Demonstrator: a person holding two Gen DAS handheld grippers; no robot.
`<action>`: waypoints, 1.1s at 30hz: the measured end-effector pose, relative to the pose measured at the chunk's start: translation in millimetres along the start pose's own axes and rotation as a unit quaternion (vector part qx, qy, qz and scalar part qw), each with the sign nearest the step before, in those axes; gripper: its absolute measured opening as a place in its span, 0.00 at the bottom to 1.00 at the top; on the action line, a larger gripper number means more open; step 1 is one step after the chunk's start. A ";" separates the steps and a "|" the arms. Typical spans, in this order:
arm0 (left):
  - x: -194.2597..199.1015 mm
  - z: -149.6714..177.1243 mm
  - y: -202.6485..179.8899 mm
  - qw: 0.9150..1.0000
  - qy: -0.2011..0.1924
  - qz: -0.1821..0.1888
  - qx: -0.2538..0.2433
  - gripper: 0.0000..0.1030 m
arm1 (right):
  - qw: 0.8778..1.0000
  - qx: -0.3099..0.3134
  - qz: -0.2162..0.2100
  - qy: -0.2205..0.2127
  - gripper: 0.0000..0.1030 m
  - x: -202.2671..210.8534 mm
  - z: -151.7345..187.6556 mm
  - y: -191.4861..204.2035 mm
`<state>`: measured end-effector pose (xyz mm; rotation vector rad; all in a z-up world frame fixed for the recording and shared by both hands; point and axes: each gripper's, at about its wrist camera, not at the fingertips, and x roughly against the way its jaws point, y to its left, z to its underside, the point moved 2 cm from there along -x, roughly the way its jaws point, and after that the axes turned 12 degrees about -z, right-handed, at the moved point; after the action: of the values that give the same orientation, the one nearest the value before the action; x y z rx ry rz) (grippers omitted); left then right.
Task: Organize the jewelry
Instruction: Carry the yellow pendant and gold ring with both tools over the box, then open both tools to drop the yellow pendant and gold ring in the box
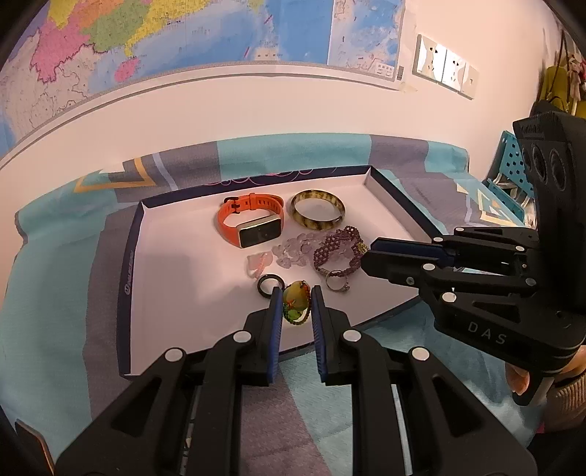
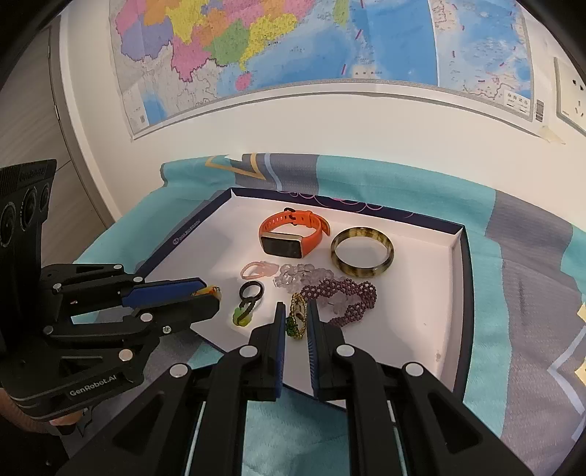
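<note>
A white tray (image 1: 175,278) with a dark rim holds jewelry: an orange smartwatch (image 1: 251,223), a tortoiseshell bangle (image 1: 318,209), clear pale beads (image 1: 293,250), a purple beaded bracelet (image 1: 335,252), a black ring (image 1: 270,285) and a silver ring (image 1: 335,283). My left gripper (image 1: 296,297) is shut on a yellow-green pendant (image 1: 296,298) just above the tray floor. My right gripper (image 2: 296,313) is shut on a green-and-gold beaded piece (image 2: 296,316) by the purple bracelet (image 2: 340,296). In the right wrist view the left gripper (image 2: 210,294) grips the yellow pendant (image 2: 207,292).
The tray sits on a teal and grey patterned cloth (image 1: 55,256). A map (image 1: 183,33) hangs on the wall behind. Wall sockets (image 1: 445,66) are at the right. A blue perforated bin (image 1: 507,172) stands at the far right. A pink ring (image 2: 256,269) and a green-black charm (image 2: 244,311) lie in the tray.
</note>
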<state>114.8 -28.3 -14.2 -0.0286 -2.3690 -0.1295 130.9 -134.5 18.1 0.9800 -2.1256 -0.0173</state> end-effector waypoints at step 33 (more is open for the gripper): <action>-21.5 -0.1 -0.3 1.000 0.027 -0.008 0.003 0.16 | 0.999 0.000 0.016 0.032 0.11 -28.7 -3.9 -6.6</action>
<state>130.3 -28.2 -29.2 -0.0042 -2.3163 -0.1288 149.2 -119.3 0.2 0.9344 -2.0836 0.0300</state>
